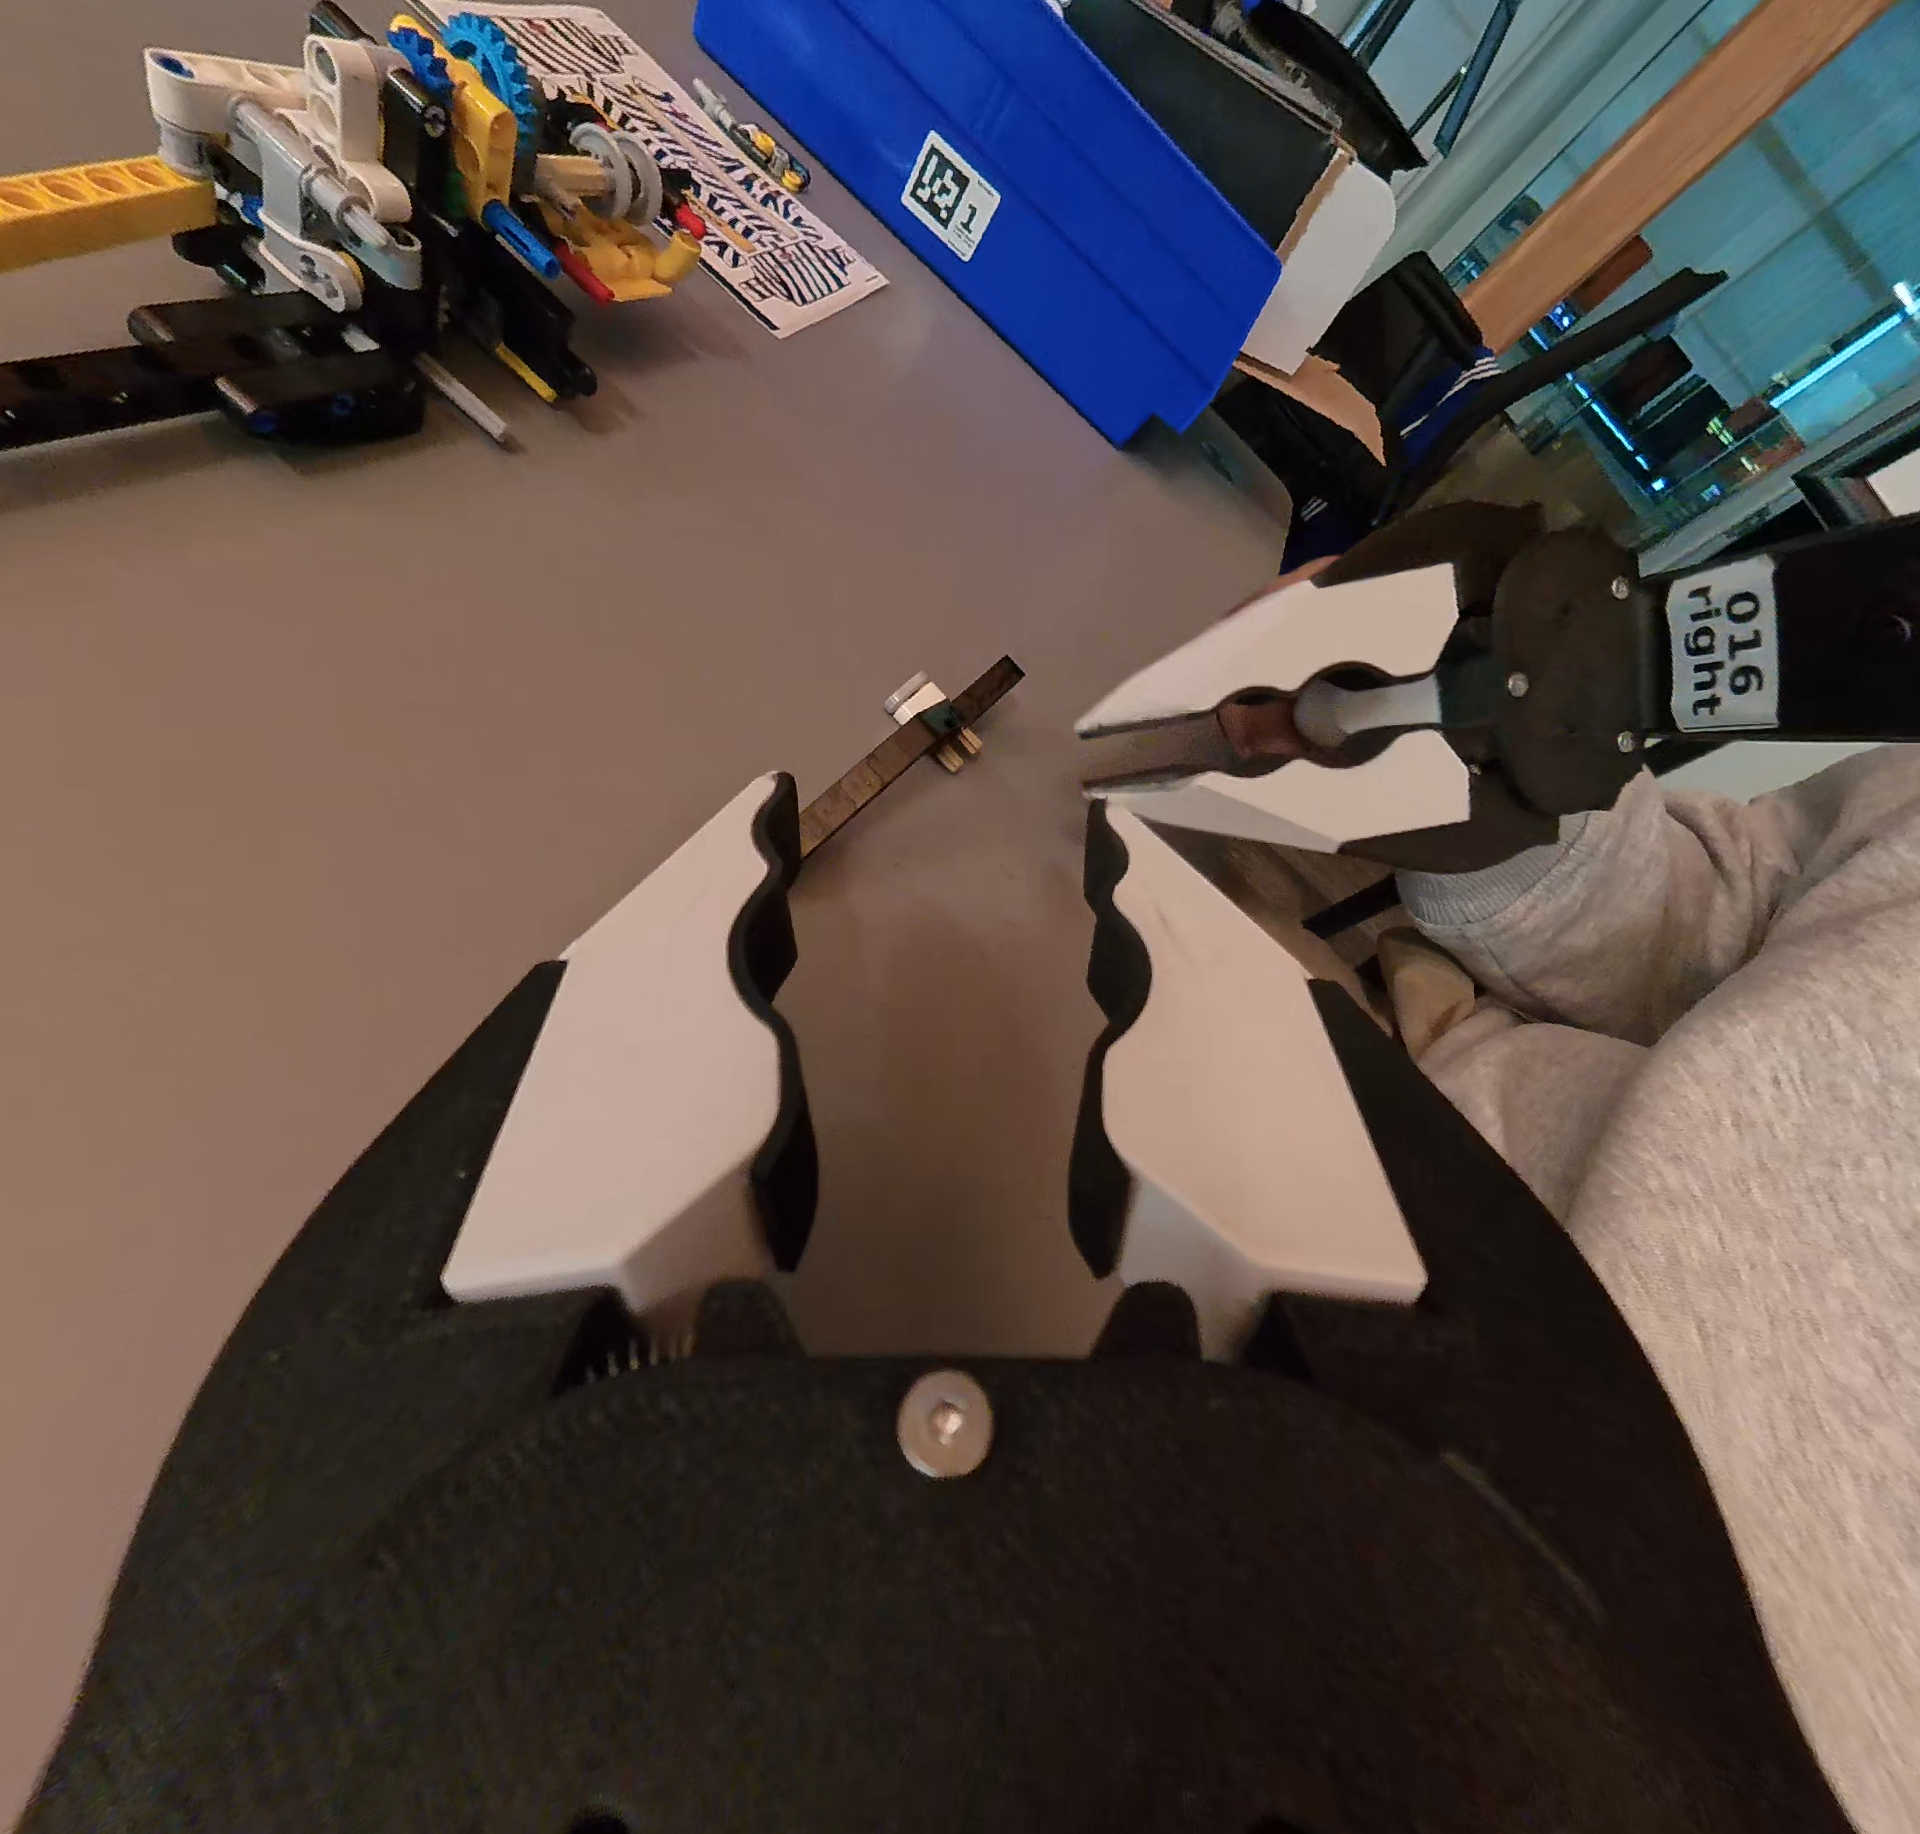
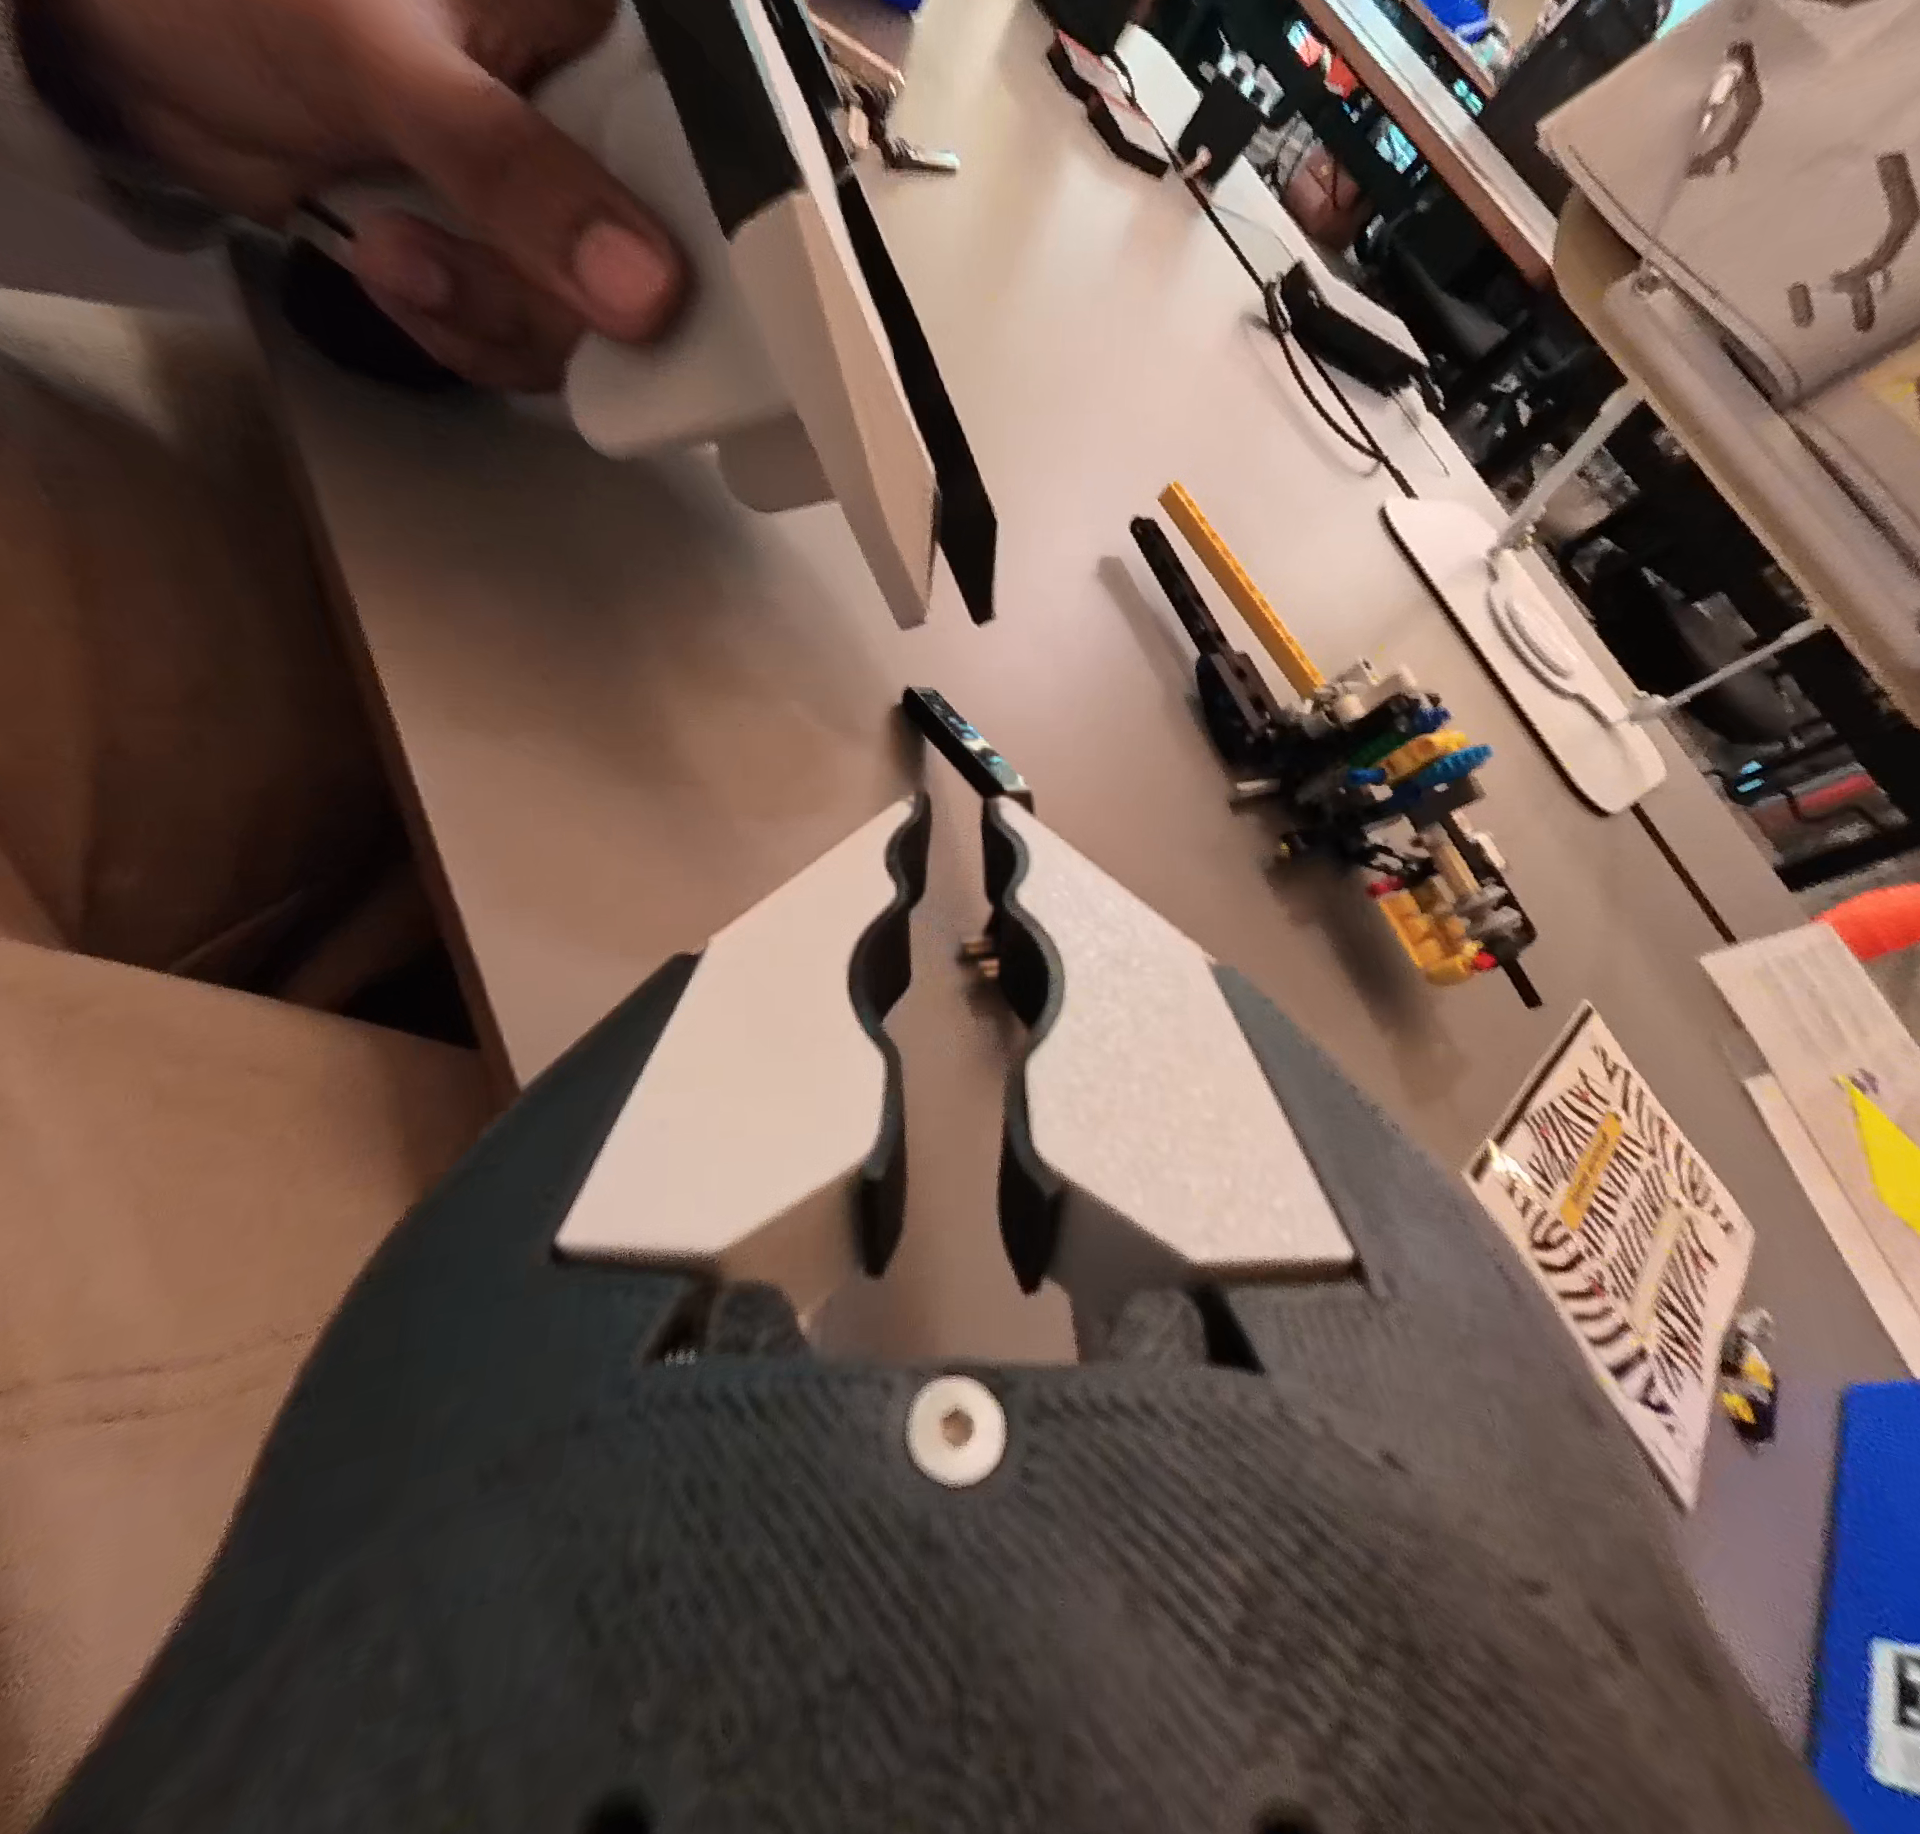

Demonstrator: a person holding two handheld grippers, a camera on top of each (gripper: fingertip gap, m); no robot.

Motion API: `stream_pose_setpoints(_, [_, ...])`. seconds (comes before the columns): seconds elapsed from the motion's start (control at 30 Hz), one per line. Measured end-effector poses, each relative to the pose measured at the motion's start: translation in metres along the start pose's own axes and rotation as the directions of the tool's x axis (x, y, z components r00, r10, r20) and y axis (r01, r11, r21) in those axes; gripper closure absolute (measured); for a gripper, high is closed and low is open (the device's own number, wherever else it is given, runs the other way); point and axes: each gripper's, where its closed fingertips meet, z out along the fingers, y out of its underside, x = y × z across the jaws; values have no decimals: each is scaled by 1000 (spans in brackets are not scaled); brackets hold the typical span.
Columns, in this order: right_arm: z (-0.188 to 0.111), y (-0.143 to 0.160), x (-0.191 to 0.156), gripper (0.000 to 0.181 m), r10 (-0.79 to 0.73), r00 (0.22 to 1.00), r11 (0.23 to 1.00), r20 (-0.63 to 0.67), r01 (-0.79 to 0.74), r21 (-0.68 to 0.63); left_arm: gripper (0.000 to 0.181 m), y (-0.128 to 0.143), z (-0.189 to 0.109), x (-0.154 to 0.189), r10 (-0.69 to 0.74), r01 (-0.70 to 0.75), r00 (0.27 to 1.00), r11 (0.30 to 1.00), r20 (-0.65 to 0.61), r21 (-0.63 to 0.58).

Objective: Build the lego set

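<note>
Left wrist view: my left gripper (image 1: 940, 797) hangs over the grey table (image 1: 436, 641), jaws released wide, nothing between them. The black beam (image 1: 904, 761) with a tan pin and a small white piece lies at 12 o'clock, its near end just beside my left fingertip. The right gripper (image 1: 1086, 761) comes in from 3 o'clock, jaws nearly together and empty at the tips. The half-built model (image 1: 343, 215) sits well apart at 10 o'clock, a blue bin (image 1: 997, 184) at 1 o'clock.

Right wrist view: my right gripper (image 2: 951, 808) shows a narrow gap, holding nothing. The beam (image 2: 961, 745) lies just past the tips at 12 o'clock; the model (image 2: 1371, 797) is at 2 o'clock.

My read: small sub-assembly pickup in hand. Next I need one jaw pair closed across the beam's width, without knocking the pin.
</note>
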Motion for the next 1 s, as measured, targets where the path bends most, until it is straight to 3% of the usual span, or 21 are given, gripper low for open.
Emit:
stream_pose_setpoints(0.87, [6,6,-5,175,22,999,999,46,-23,22,127,-1,3,-1,12,-12,1000,1000,12,-3])
stream_pose_setpoints(0.97, [5,6,-3,176,21,999,1000,41,-22,22,126,-10,-5,17,117,-112,991,991,-60,78])
stream_pose_setpoints(1.0, [5,6,-3,177,21,999,999,39,-22,23,125,-18,-12,18,179,-175,984,976,-23,129])
